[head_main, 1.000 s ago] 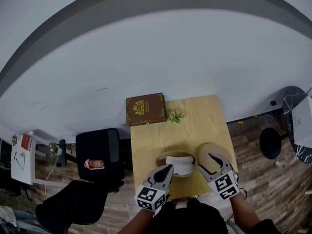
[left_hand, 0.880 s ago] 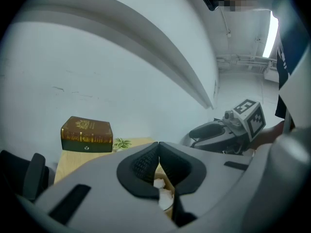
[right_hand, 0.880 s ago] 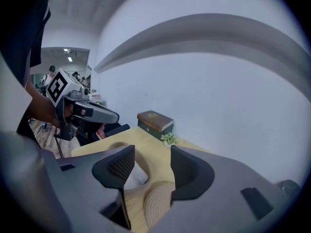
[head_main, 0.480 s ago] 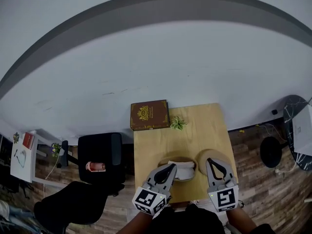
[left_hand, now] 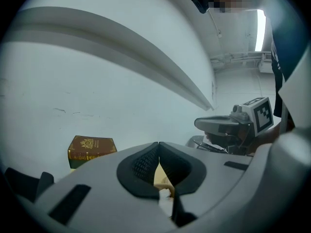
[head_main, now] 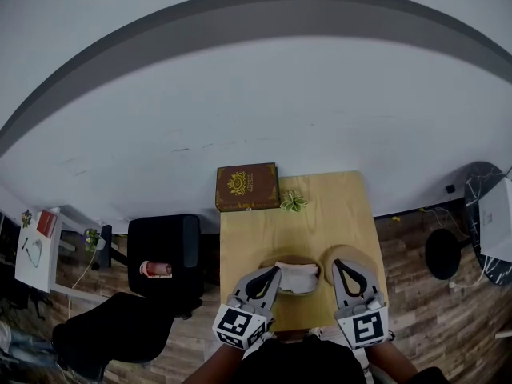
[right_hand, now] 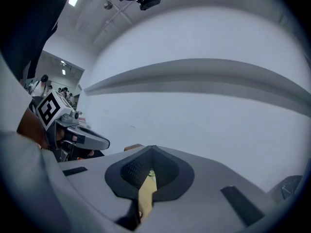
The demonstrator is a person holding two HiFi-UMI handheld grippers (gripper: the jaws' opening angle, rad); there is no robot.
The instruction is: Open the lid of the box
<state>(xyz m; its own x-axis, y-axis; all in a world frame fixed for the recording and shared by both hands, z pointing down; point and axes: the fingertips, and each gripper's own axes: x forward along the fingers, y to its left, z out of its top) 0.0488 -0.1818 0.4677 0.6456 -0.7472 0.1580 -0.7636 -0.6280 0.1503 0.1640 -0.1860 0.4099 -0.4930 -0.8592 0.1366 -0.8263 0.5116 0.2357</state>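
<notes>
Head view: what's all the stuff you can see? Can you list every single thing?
table: one, light wood, middle, against the white wall
box: one, round, tan, something white inside, near edge of the table
lid: one, round, tan, off the box, lying on the table just right of it
book: one, brown with a gold crest, far left corner of the table
plant: one, small, green, right beside the book
chair: one, black, on the floor left of the table
stool: one, black, round, on the floor at the right
left gripper: one, grey, jaws shut, tips over the box
right gripper: one, grey, jaws shut, over the lid
</notes>
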